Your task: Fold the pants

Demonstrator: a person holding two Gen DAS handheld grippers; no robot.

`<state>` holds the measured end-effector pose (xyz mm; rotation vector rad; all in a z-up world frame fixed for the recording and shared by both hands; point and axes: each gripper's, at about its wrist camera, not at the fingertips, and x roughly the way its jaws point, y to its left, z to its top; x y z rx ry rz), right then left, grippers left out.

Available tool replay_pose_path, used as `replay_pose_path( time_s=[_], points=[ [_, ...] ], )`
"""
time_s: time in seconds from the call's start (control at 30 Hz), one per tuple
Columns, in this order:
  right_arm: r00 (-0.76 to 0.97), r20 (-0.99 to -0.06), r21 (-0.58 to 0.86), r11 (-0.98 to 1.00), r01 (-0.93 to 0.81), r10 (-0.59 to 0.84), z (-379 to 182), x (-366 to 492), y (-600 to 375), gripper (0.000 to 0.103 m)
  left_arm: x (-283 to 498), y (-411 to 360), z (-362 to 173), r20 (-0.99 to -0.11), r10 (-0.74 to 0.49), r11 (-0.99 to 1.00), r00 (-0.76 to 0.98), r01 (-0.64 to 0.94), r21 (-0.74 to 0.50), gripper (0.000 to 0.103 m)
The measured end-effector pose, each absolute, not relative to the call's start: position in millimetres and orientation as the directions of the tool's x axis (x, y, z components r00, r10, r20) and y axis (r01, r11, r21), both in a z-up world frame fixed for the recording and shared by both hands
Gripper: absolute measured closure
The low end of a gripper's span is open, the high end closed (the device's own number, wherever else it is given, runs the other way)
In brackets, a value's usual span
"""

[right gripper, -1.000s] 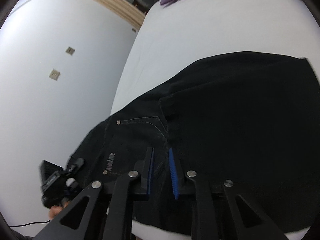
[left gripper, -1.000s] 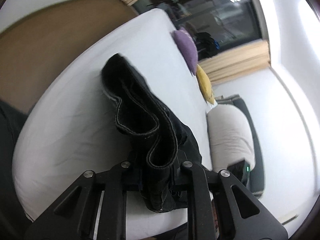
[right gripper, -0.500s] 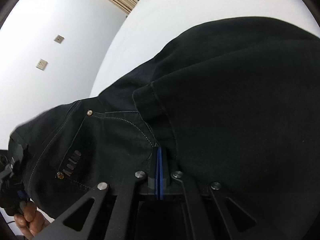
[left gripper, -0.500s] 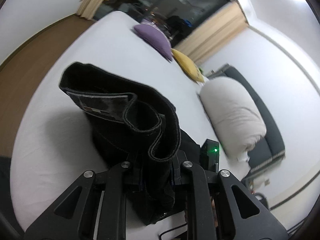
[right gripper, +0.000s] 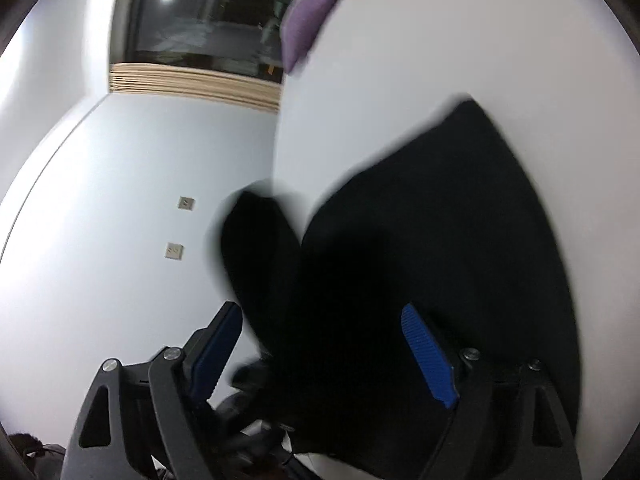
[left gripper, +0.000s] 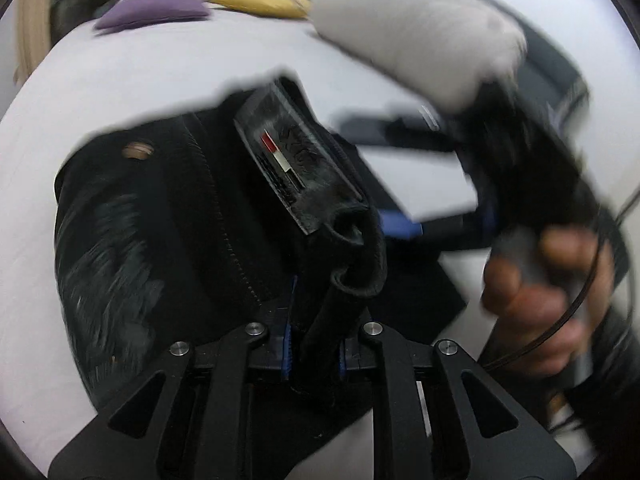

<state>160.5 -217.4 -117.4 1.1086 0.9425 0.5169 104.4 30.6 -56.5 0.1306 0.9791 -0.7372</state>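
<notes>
1. Left wrist view: left gripper [left gripper: 314, 344] clamped on a bunched fold of the black pants [left gripper: 168, 216]; blue pads press the fabric from both sides.
2. Pants lie heaped on the white bed [left gripper: 120, 80], waistband end turned up toward the camera. Thick hemmed edge curls into a small loop just above the jaws.
3. Dark leather-look brand patch [left gripper: 294, 168] faces up on the waistband, with a small red and white mark on it. A metal button [left gripper: 138, 149] shows at the upper left of the heap. A line of stitching runs down the denim; pale scuffed streaks on the left part, blurred.
4. Same view, right side: right gripper [left gripper: 400, 184] reaches in from the right, held by the person's hand [left gripper: 536, 300]. Strongly motion-blurred; one blue pad sits just beside the waistband loop.
5. Right wrist view: right gripper [right gripper: 328, 340] spread wide, blue pads well apart, nothing pinched. Pants [right gripper: 420, 260] fill the gap and beyond as a flat black mass lying on the bed [right gripper: 440, 40]; a narrower dark lobe sticks out to the left over the bed edge.
6. Background: purple cushion [left gripper: 154, 12], yellow cushion [left gripper: 260, 2], white pillow [left gripper: 408, 28] at the far side of the bed.
</notes>
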Motion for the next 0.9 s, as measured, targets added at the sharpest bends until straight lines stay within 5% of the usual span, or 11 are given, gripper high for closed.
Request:
replay_pose_path(
  time_s=[0.2, 0.47, 0.9],
  points=[
    [0.491, -0.458, 0.869, 0.49, 0.072, 0.741, -115.5, 161.1, -205.6, 0.029, 91.0, -1.5, -57.1, -0.807, -0.424, 0.729, 0.411, 0.684, -0.036, 0.089],
    [0.485, -0.573, 0.787, 0.609, 0.101, 0.66, -111.2, 162.5, -206.2, 0.085, 70.9, -28.1, -60.8, -0.806, -0.382, 0.692, 0.452, 0.718, 0.075, 0.089],
    [0.563, -0.529, 0.804, 0.587, 0.092, 0.636, -93.1, 145.3, -228.9, 0.088, 49.5, -42.5, -32.0, -0.783, -0.441, 0.629, 0.439, 0.773, 0.08, 0.09]
  ],
)
